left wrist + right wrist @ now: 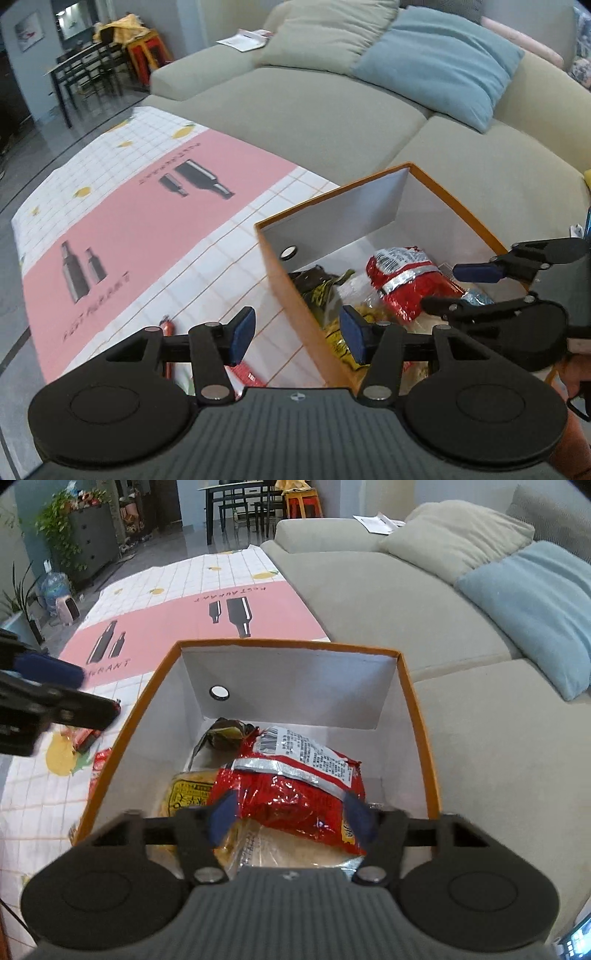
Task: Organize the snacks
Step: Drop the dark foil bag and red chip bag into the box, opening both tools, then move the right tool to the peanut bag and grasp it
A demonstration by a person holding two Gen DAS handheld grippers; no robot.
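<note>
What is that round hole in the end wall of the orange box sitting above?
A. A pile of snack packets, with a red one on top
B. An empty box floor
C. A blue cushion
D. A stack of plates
A: below the hole, the orange box holds several snack packets, with the red packet on top.

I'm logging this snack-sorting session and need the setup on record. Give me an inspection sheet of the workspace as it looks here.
Surface: table under a pink-and-white checked cloth, bottle prints.
Job's things: orange box, open, holds a red snack bag, yellow packet and dark packet; red snacks lie on the cloth outside the box.
Clutter: papers on the sofa.
Grippers: left gripper open over the box's side wall, nothing between its jaws; right gripper over the box, jaws either side of the red snack bag, grip unclear.
Cables: nothing seen.
Surroundings: grey sofa, blue cushion, dining table, plants.
</note>
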